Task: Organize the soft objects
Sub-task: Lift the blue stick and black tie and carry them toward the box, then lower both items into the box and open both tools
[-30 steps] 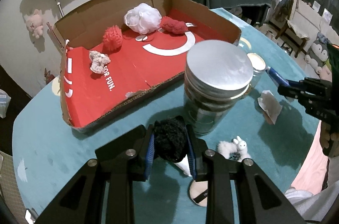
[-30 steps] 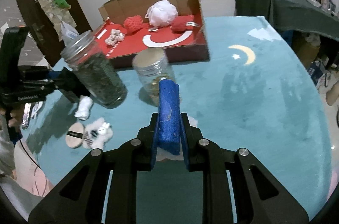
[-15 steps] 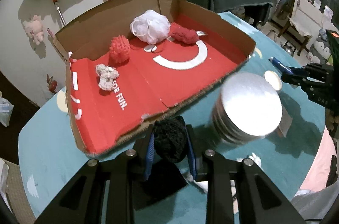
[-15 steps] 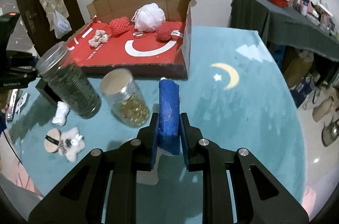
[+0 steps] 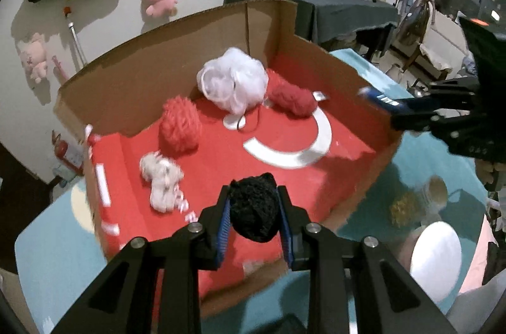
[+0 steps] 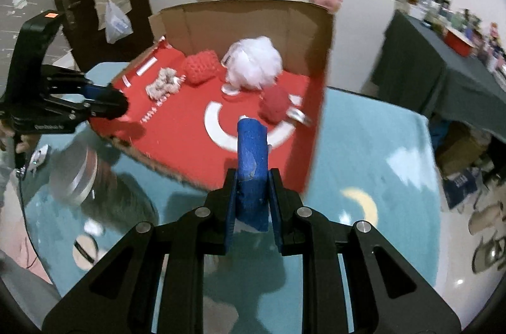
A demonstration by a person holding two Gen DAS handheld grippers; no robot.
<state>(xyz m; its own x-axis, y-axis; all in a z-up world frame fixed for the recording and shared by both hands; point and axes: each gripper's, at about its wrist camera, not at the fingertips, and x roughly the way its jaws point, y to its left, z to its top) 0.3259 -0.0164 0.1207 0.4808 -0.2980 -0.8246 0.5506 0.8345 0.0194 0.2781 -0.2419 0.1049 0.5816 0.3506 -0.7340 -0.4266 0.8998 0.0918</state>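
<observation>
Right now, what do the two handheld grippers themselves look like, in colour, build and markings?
Both are matte black. The left gripper and right gripper each have two angular arms with silver bolt heads and blue ribbed pads inside the fingers. Seen from the right wrist view, the left unit's body carries an orange marking on top and small white lettering, too blurred to read. No cables show.

Two red fuzzy balls [image 5: 179, 125] [image 5: 291, 97], one white mesh bath pouf [image 5: 232, 81], one pale scrunchie [image 5: 163, 180] are counted in one cardboard box [image 5: 164, 62]. Two lidded glass jars [image 5: 433, 258] [image 5: 420, 198] are seen on the bench [image 5: 57, 242].
</observation>
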